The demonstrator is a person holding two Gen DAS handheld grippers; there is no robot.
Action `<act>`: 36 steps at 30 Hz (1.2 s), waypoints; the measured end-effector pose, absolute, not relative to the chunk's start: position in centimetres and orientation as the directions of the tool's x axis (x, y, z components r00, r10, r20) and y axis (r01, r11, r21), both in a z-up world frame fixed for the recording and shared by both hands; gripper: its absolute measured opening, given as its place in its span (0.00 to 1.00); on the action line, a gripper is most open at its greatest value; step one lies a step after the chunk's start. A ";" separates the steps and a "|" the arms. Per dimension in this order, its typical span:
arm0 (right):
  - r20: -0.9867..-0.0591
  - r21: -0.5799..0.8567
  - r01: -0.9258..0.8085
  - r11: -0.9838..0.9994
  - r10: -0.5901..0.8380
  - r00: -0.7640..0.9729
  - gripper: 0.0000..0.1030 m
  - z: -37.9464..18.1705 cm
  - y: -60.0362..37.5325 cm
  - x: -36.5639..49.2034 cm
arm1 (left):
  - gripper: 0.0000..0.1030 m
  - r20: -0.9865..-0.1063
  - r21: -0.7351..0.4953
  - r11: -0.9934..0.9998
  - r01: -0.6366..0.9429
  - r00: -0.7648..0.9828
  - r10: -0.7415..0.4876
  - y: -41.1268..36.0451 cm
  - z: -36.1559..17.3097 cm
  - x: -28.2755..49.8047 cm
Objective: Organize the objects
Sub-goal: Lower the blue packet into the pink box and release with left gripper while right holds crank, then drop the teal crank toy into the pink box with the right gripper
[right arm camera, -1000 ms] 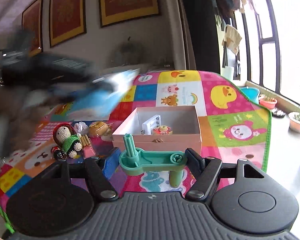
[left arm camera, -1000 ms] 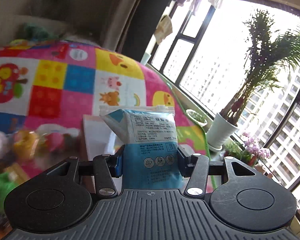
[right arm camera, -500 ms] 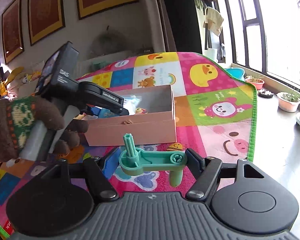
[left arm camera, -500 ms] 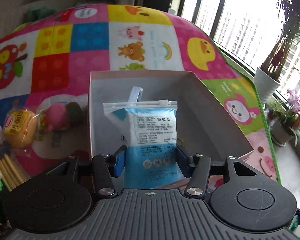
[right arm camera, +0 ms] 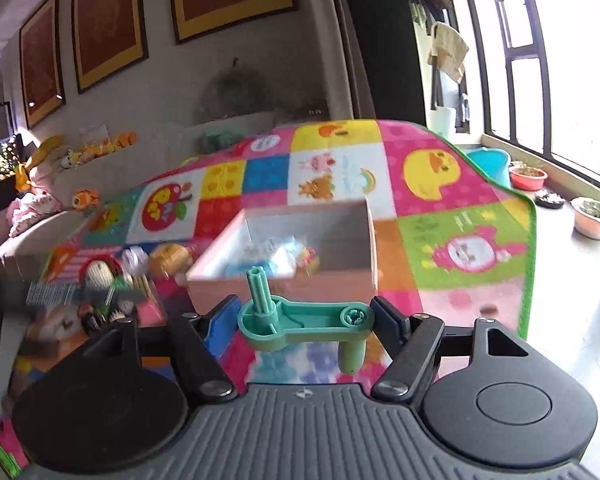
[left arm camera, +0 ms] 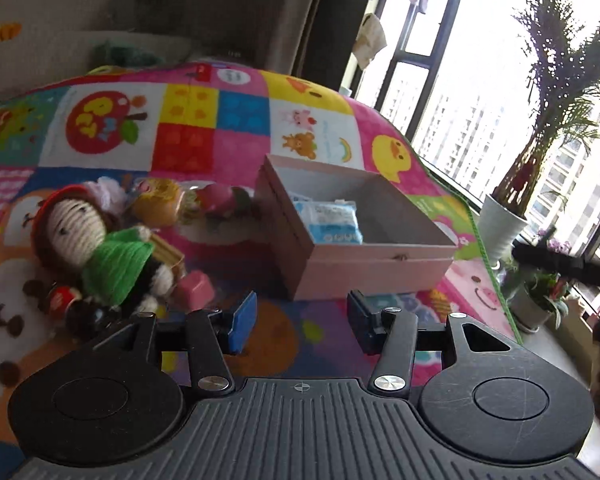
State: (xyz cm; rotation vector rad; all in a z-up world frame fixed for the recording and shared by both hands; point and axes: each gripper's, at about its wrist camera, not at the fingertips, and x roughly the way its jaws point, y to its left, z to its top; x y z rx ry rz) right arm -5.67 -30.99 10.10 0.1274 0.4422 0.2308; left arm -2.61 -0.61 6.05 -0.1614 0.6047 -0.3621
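Right gripper [right arm camera: 305, 320] clamps the green crank [right arm camera: 300, 320], left gripper [left arm camera: 296, 320] gapes empty; carry crank over pink box [left arm camera: 380, 268] near wall, release clear of blue packet [left arm camera: 328, 224].

Both wrist views look down, nearby, at one pink box [left arm camera: 364, 268].

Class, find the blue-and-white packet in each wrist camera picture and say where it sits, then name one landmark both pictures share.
Left wrist view: the blue-and-white packet lies inside the pink box, right of centre, against its left wall.
Right wrist view: the packet is a blurred blue patch in the same box, just above the green plastic part.
Shared landmark: the yellow duck square on the play mat.
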 end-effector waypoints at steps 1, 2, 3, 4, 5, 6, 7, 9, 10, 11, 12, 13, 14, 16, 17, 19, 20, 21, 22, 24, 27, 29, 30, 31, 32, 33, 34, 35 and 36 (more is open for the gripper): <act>-0.408 0.178 -0.205 0.962 0.262 0.875 0.69 11.3 -30.8 -4.4 | 0.53 -0.522 -0.257 0.927 0.275 0.768 -0.372 0.2 5.8 -3.4; -0.411 0.181 -0.212 0.960 0.270 0.871 0.69 12.4 -30.6 -3.0 | 0.53 -0.520 -0.268 0.926 0.265 0.769 -0.371 1.0 5.4 -4.1; -0.415 0.177 -0.210 0.962 0.266 0.870 0.69 13.5 -30.3 -1.4 | 0.53 -0.520 -0.286 0.922 0.260 0.766 -0.377 1.8 5.1 -4.5; -0.421 0.170 -0.198 0.965 0.253 0.871 0.69 14.5 -29.9 0.2 | 0.53 -0.522 -0.305 0.918 0.254 0.762 -0.384 2.5 4.7 -4.9; -0.427 0.165 -0.183 0.969 0.238 0.872 0.69 15.4 -29.5 1.9 | 0.53 -0.523 -0.317 0.915 0.248 0.760 -0.387 2.9 4.5 -5.1; -0.429 0.156 -0.168 0.973 0.220 0.876 0.69 16.3 -29.0 3.8 | 0.53 -0.522 -0.327 0.914 0.241 0.760 -0.387 3.4 4.2 -5.3; -0.424 0.138 -0.154 0.978 0.199 0.884 0.69 17.0 -28.4 5.5 | 0.53 -0.519 -0.337 0.912 0.236 0.761 -0.389 3.7 4.0 -5.4; -0.430 0.107 -0.138 0.985 0.171 0.886 0.72 17.8 -27.5 9.0 | 0.53 -0.516 -0.360 0.907 0.220 0.763 -0.390 4.5 3.8 -5.3; -0.451 0.100 -0.100 0.990 0.135 0.882 0.74 17.9 -27.1 10.5 | 0.53 -0.514 -0.364 0.907 0.213 0.766 -0.386 4.8 3.8 -5.4; -0.467 0.101 -0.066 0.993 0.105 0.878 0.76 18.1 -26.9 11.6 | 0.53 -0.511 -0.362 0.908 0.210 0.770 -0.382 5.1 3.9 -5.4; -0.481 0.102 -0.057 0.993 0.100 0.871 0.76 18.0 -26.8 12.2 | 0.53 -0.509 -0.359 0.909 0.210 0.773 -0.379 5.4 3.9 -5.5; -0.492 0.104 -0.055 0.993 0.100 0.865 0.76 17.9 -26.6 12.5 | 0.53 -0.507 -0.356 0.911 0.210 0.775 -0.377 5.7 3.8 -5.6; -0.499 0.107 -0.051 0.993 0.098 0.861 0.76 17.7 -26.4 12.4 | 0.53 -0.506 -0.354 0.912 0.207 0.777 -0.373 6.0 3.6 -5.7; -0.513 0.113 -0.057 0.992 0.107 0.852 0.76 17.0 -26.1 11.7 | 0.53 -0.512 -0.353 0.916 0.192 0.780 -0.361 6.5 3.0 -5.8; -0.520 0.109 -0.061 0.992 0.110 0.847 0.77 16.6 -25.8 11.2 | 0.53 -0.515 -0.356 0.917 0.181 0.781 -0.354 6.7 2.8 -5.6; -0.539 0.082 -0.077 0.994 0.109 0.835 0.78 15.7 -24.8 10.4 | 0.53 -0.508 -0.365 0.917 0.158 0.792 -0.339 7.3 2.5 -5.4; -0.550 0.071 -0.095 0.993 0.119 0.827 0.78 15.3 -24.0 10.1 | 0.53 -0.493 -0.370 0.917 0.147 0.805 -0.328 7.7 2.6 -5.2; -0.562 0.069 -0.116 0.991 0.134 0.816 0.78 14.9 -23.2 10.0 | 0.53 -0.472 -0.375 0.917 0.134 0.824 -0.313 8.2 2.8 -4.9; -0.574 0.074 -0.136 0.988 0.154 0.804 0.78 14.5 -22.4 10.0 | 0.53 -0.448 -0.377 0.919 0.117 0.846 -0.291 8.7 3.0 -4.4; -0.602 0.095 -0.177 0.980 0.199 0.774 0.78 13.9 -20.2 10.4 | 0.53 -0.403 -0.372 0.927 0.052 0.890 -0.212 10.1 3.3 -2.9; -0.637 0.129 -0.229 0.965 0.257 0.727 0.78 13.0 -16.5 11.8 | 0.53 -0.356 -0.405 0.912 -0.068 0.930 -0.089 12.8 3.7 0.6; -0.649 0.115 -0.257 0.960 0.268 0.712 0.78 12.3 -13.7 13.2 | 0.53 -0.353 -0.499 0.855 -0.139 0.934 -0.054 15.0 3.5 3.2; -0.658 0.106 -0.265 0.958 0.267 0.704 0.78 11.9 -12.2 14.1 | 0.53 -0.358 -0.542 0.824 -0.165 0.932 -0.049 15.8 3.2 4.5; -0.668 0.094 -0.266 0.959 0.259 0.698 0.78 11.5 -10.8 15.1 | 0.53 -0.368 -0.571 0.800 -0.186 0.929 -0.047 16.3 2.8 5.5; -0.679 0.075 -0.259 0.963 0.239 0.694 0.78 11.0 -9.4 16.4 | 0.53 -0.388 -0.594 0.776 -0.210 0.921 -0.048 16.9 2.3 6.4; -0.690 0.053 -0.249 0.967 0.215 0.691 0.74 10.3 -8.3 17.9 | 0.53 -0.399 -0.615 0.756 -0.225 0.916 -0.053 17.2 1.8 6.9; -0.702 0.025 -0.241 0.970 0.189 0.687 0.71 9.5 -7.2 19.3 | 0.53 -0.389 -0.635 0.742 -0.215 0.919 -0.067 17.4 1.4 6.9; -0.713 -0.011 -0.234 0.972 0.156 0.683 0.64 8.5 -6.2 20.9 | 0.53 -0.375 -0.644 0.740 -0.195 0.923 -0.083 17.6 1.1 6.6; -0.724 -0.047 -0.218 0.975 0.117 0.680 0.56 7.6 -5.4 22.5 | 0.53 -0.370 -0.648 0.739 -0.184 0.924 -0.094 17.9 1.0 6.5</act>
